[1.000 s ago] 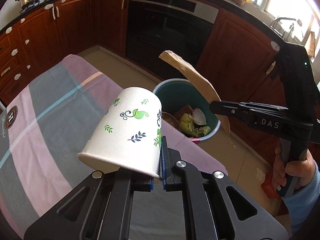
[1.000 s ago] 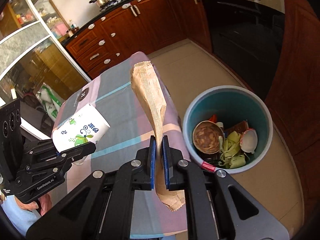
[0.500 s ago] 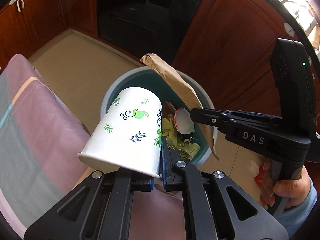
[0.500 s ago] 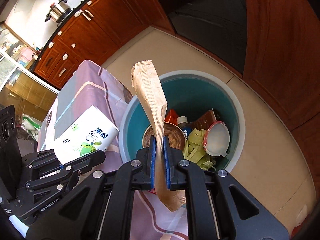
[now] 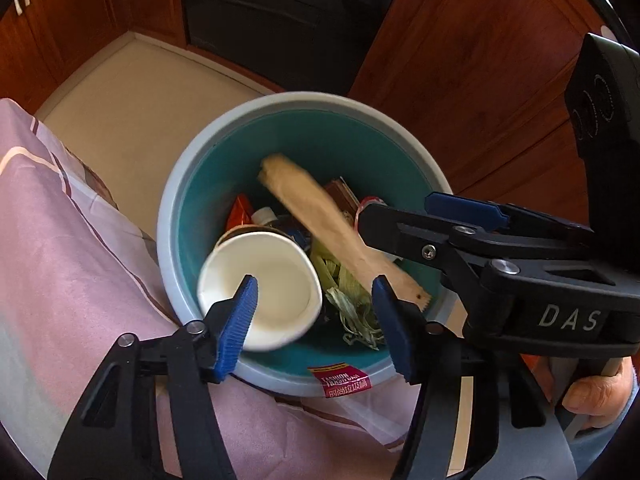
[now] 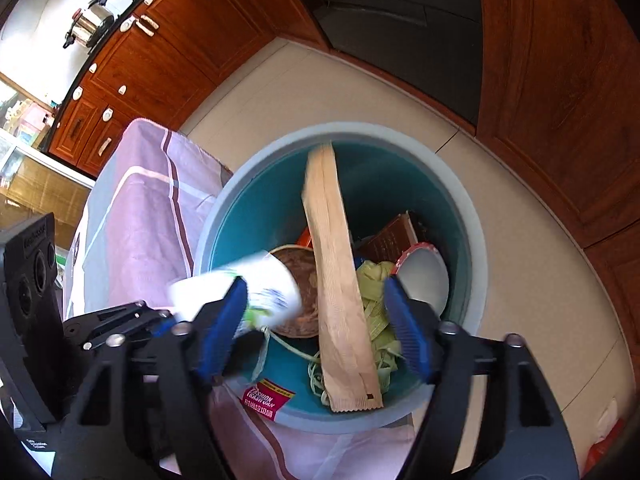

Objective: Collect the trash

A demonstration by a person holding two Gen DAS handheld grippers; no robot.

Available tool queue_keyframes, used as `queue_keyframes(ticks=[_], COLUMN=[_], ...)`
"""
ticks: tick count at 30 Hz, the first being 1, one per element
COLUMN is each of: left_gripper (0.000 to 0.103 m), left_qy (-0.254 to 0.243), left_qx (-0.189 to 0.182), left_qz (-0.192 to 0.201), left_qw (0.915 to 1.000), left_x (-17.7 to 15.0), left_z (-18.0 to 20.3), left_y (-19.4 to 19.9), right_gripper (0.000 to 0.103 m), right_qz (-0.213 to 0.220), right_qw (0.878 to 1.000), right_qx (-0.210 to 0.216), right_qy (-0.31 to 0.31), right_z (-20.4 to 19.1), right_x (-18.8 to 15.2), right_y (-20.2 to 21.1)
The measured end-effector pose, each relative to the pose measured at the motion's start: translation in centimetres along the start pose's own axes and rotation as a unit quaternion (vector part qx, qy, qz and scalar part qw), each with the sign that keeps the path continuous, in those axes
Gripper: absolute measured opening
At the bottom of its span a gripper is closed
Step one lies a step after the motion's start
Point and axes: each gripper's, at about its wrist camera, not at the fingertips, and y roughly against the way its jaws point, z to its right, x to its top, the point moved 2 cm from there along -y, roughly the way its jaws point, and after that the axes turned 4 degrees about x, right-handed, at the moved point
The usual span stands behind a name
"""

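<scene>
Both grippers hang open over a teal bin [image 5: 200, 184] with a grey rim [image 6: 472, 216]. My left gripper [image 5: 316, 320] is open; a white paper cup [image 5: 260, 288] with leaf print falls free between its fingers, mouth toward me. My right gripper [image 6: 316, 324] is open; a long brown paper bag [image 6: 340, 288] drops free into the bin. The cup [image 6: 240, 288] is blurred in the right wrist view, the bag [image 5: 332, 228] in the left. The bin holds green scraps [image 6: 380, 304], a brown bowl [image 6: 300, 276] and a white lid [image 6: 424, 280].
A table with a pink and grey striped cloth [image 5: 60, 260] touches the bin's left side. A red label [image 5: 340, 380] hangs on the bin's near rim. Wooden cabinets [image 6: 560, 100] and a dark oven [image 5: 260, 20] stand behind on a beige floor [image 6: 280, 88].
Both grippers moved further over the bin and opened. The cup left the left gripper and the paper bag left the right gripper; both are falling into the bin.
</scene>
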Motion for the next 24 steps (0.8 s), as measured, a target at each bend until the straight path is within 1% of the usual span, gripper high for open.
queue_keyframes(ticks=[2,3,4,8,11,13,16,19,20,21,22,24], left_gripper=[0.065,0.068,0.068,0.069,0.07,0.072,0.073,0.073,0.073,0.074,0.074,0.074], left_qy=[-0.003,-0.003,-0.003,-0.007,-0.008,-0.007,-0.003,0.002,0.003,0.003,0.004,0.006], left_qx=[-0.001,0.003,0.009,0.025,0.04,0.052,0.077,0.092,0.099,0.107,0.114,0.117], left_qz=[-0.002,-0.006,-0.007,0.005,0.017,0.023,0.04,0.061,0.068,0.075,0.083,0.098], left_qw=[1.0,1.0,0.9999,0.9997,0.999,0.9984,0.9962,0.9939,0.9928,0.9914,0.99,0.9883], left_x=[-0.2,-0.2,-0.2,-0.2,0.0,-0.1,-1.3,-2.5,-3.0,-3.5,-4.0,-5.1], left_z=[0.3,0.3,0.3,0.1,0.6,1.4,2.1,2.3,2.3,2.3,2.3,2.4], left_y=[0.4,0.6,0.9,2.4,3.7,4.6,6.6,8.6,9.5,10.2,11.0,12.7], right_gripper=[0.077,0.081,0.085,0.089,0.091,0.092,0.092,0.092,0.093,0.097,0.096,0.096], right_qz=[0.002,0.002,0.001,0.006,0.013,0.018,0.025,0.034,0.039,0.043,0.047,0.055], right_qw=[1.0,1.0,1.0,1.0,1.0,1.0,1.0,0.999,0.999,0.999,0.999,0.998], right_qx=[0.005,0.005,0.006,0.006,0.0,-0.005,0.0,0.003,0.003,0.002,0.001,-0.007], right_qy=[-0.006,-0.011,-0.015,-0.023,-0.014,-0.007,0.0,0.007,0.012,0.017,0.021,0.036], right_z=[0.1,0.2,0.3,0.3,-0.2,-0.6,-1.4,-2.2,-2.6,-3.0,-3.3,-4.2], right_x=[0.1,0.1,0.0,-0.3,-0.6,-0.9,-1.4,-2.1,-2.4,-2.7,-3.0,-3.9], right_y=[0.4,0.5,0.7,2.0,3.3,4.3,5.9,7.7,8.4,9.0,9.7,11.0])
